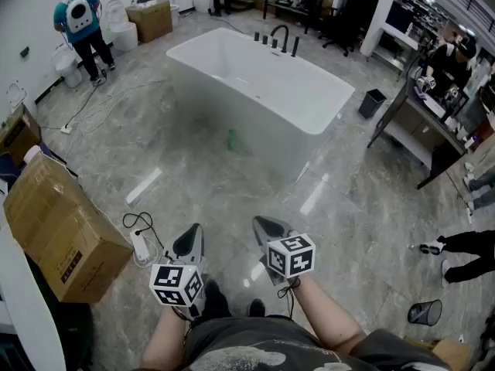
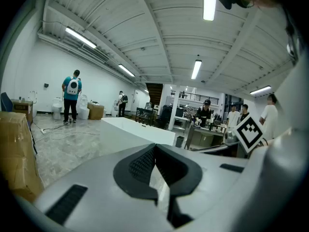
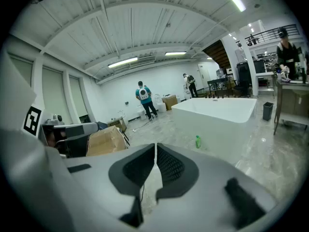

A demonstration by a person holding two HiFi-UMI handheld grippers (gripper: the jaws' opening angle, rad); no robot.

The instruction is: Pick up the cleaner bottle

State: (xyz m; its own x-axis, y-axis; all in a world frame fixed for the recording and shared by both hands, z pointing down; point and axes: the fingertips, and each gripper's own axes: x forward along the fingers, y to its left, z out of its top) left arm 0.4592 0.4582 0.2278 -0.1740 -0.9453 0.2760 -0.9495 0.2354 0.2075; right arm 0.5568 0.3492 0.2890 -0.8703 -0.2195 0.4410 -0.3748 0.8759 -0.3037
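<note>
The bottle is a small green thing standing upright on the grey floor just left of the frame's centre in the head view, close against the near side wall of the white tub; the right gripper view shows it right of centre, a pale cap on a green body. It is blurred and small, so its label and fill level cannot be read. It looks like light plastic: stiff enough to clamp, likely smooth and a little slippery, and easy to tip if nudged high up. I would take it across the body below the cap, coming from the open floor side, since the tub wall shuts off the far side. Both tools are well short of it at the bottom of the head view. The left gripper has its jaws pressed together with nothing between them, and the right gripper is likewise closed and empty; either must be opened before it can go round the bottle. The floor between them and the bottle is bare. At lower left lie a box and a power strip with its cable, off the direct line. A person stands far off at upper left, and a dark bin sits beyond the tub's right end.
</note>
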